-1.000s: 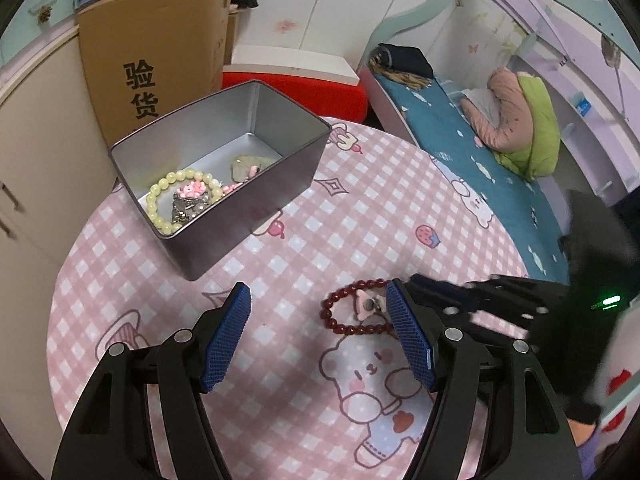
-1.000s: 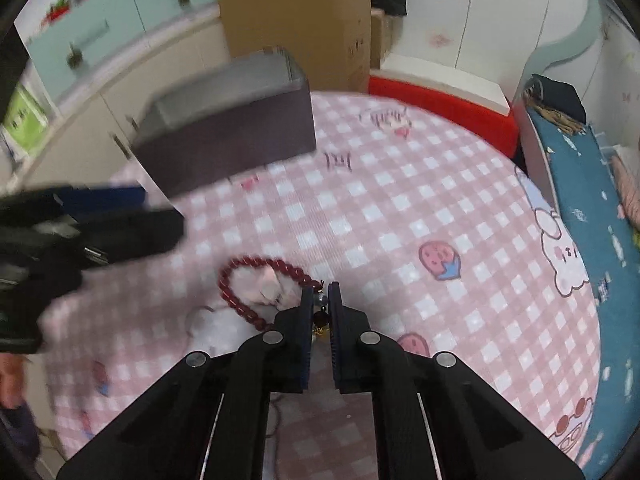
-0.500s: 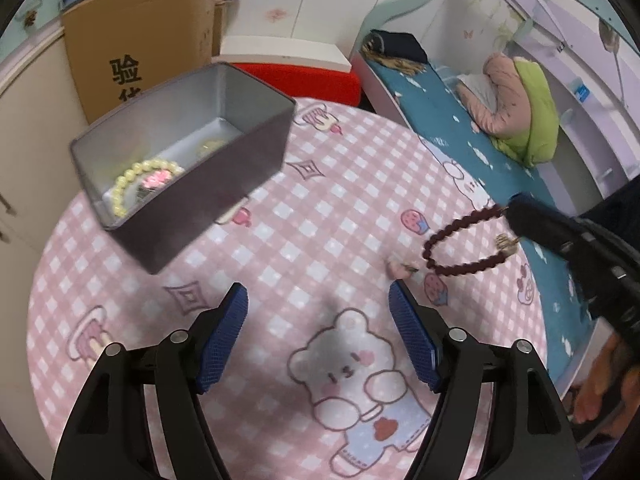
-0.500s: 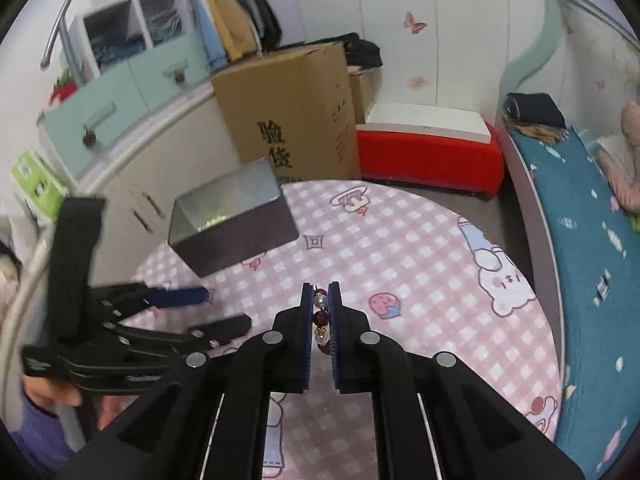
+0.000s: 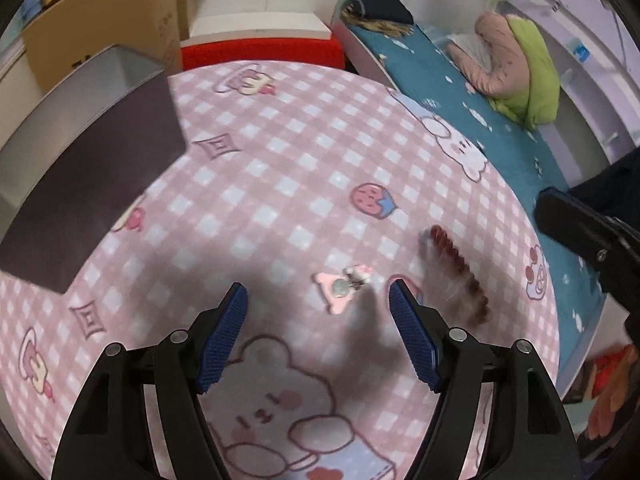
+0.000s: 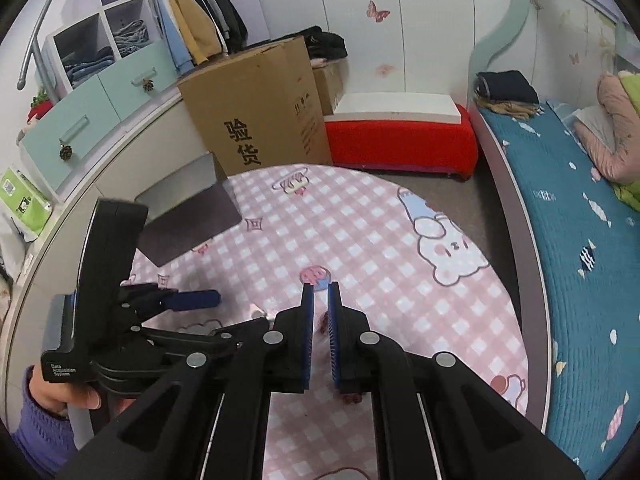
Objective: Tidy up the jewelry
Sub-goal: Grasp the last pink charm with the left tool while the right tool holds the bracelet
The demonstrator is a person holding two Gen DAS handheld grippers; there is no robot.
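In the left wrist view the left gripper (image 5: pixel 318 332) stands wide with nothing between its blue pads, low in the frame over the pink checked table (image 5: pixel 304 168), and a small pink charm (image 5: pixel 340 288) lies on the cloth just above the gap. To the right of it a blurred dark red bead bracelet (image 5: pixel 460 268) hangs in the air near the table's right edge, while the grey metal box (image 5: pixel 80 152) sits at the upper left. In the right wrist view the right gripper (image 6: pixel 320 312) is narrowed almost together at the lower centre of the frame, but what it holds cannot be made out there.
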